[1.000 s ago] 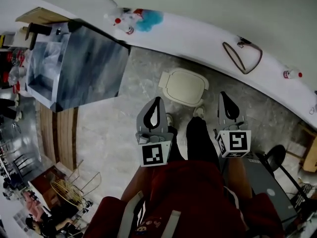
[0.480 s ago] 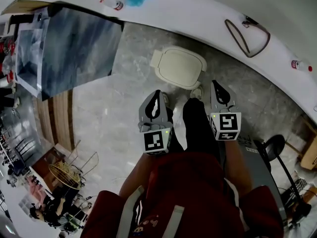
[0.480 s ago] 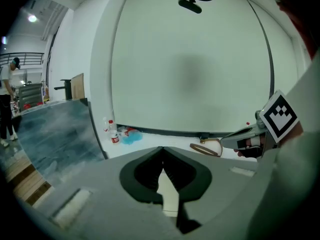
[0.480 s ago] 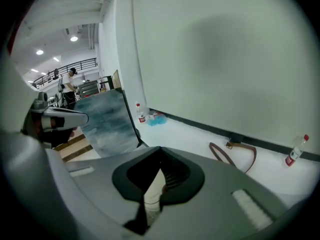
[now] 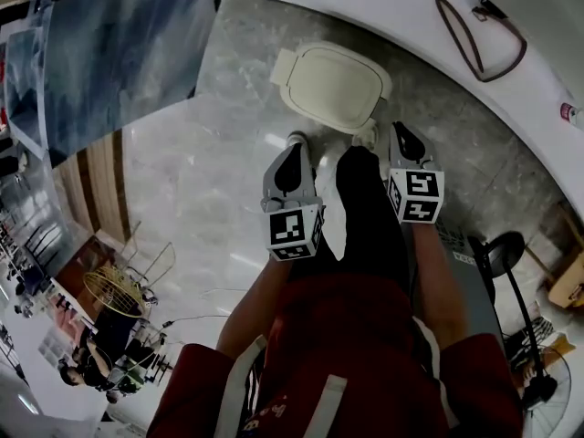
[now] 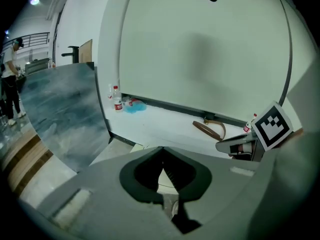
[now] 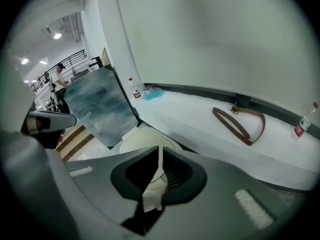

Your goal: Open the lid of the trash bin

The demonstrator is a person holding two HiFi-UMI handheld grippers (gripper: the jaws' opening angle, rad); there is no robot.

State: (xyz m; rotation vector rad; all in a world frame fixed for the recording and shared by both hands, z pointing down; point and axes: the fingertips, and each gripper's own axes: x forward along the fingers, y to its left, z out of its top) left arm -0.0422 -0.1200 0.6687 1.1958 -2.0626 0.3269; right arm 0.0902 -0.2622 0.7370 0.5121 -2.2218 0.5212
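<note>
The trash bin [image 5: 333,85] stands on the grey floor in the head view, its cream lid down. My left gripper [image 5: 290,167] hangs below and left of it, jaws shut with nothing in them. My right gripper [image 5: 406,144] hangs just right of the bin's near corner; its jaws are opening by a thin slit and hold nothing. In the right gripper view that gripper [image 7: 160,149] points down at the lid [image 7: 142,136]. The left gripper [image 6: 162,150] in its own view hides most of the bin; only a pale corner of the lid [image 6: 138,146] shows.
My legs and shoes [image 5: 365,140] stand right before the bin. A grey marbled panel [image 5: 119,62] leans at the left. A white ledge behind carries a brown strap [image 5: 479,35] and a bottle [image 5: 570,112]. An office chair [image 5: 502,254] is at the right, a wire basket [image 5: 114,290] at the left.
Both grippers have sunk toward the floor and tipped downward. The bin now looks larger and nearer to them in the head view.
</note>
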